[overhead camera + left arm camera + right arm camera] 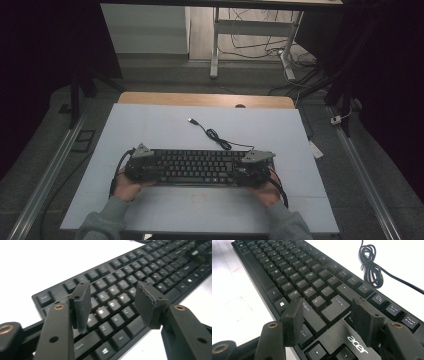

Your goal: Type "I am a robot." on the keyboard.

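A black Acer keyboard [197, 167] lies flat on the white table top, near the front edge. Its cable [216, 136] runs back from it in a small coil to a USB plug [191, 120]. My left gripper [151, 169] hovers over the keyboard's left end. In the left gripper view its jaws [112, 290] stand open above the letter keys [150, 267], with nothing between them. My right gripper [246, 170] is over the right end, open [327, 305] above the Enter and Shift keys [287, 270]. The coiled cable [372, 267] lies just beyond.
The white sheet [150, 125] covers most of the wooden table [200, 98]. Beyond the table stand a desk frame [215, 45] and loose floor cables [260, 47]. Metal rails [45, 170] run along the floor on both sides.
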A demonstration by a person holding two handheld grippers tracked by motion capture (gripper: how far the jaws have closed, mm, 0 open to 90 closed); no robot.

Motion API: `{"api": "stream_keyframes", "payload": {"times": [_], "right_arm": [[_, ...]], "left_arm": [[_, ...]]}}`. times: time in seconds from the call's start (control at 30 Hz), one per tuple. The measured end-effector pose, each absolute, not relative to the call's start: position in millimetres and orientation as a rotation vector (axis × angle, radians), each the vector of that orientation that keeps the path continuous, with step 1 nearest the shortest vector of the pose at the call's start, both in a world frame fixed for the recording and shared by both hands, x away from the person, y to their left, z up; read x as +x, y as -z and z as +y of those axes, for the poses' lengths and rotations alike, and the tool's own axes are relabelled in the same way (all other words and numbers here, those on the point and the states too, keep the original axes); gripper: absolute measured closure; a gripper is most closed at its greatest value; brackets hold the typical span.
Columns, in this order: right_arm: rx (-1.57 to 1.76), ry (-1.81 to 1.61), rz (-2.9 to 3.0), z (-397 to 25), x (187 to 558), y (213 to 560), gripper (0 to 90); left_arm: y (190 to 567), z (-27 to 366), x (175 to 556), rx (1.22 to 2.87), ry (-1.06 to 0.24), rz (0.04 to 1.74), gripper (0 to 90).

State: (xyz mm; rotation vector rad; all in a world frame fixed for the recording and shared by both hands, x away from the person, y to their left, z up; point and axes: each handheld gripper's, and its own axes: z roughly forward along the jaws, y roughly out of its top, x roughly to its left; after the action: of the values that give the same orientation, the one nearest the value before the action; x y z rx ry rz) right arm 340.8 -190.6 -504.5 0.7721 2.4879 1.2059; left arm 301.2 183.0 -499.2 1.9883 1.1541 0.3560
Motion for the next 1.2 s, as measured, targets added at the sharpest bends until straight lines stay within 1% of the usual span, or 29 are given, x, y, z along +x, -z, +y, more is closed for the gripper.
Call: {"api": "stream_keyframes", "payload": {"times": [0.6,1.0,1.2], "right_arm": [[0.770,-1.200,2.491,-190,341,505,43.3],[0.772,-1.200,2.490,-190,341,505,43.3],[0.772,-1.191,2.492,-190,341,505,43.3]], "left_arm": [[503,193,305,1.982,-0.374,1.214,39.0],[503,187,309,1.988,-0.358,1.183,38.7],[502,181,312,2.003,-0.376,1.164,41.3]]}}
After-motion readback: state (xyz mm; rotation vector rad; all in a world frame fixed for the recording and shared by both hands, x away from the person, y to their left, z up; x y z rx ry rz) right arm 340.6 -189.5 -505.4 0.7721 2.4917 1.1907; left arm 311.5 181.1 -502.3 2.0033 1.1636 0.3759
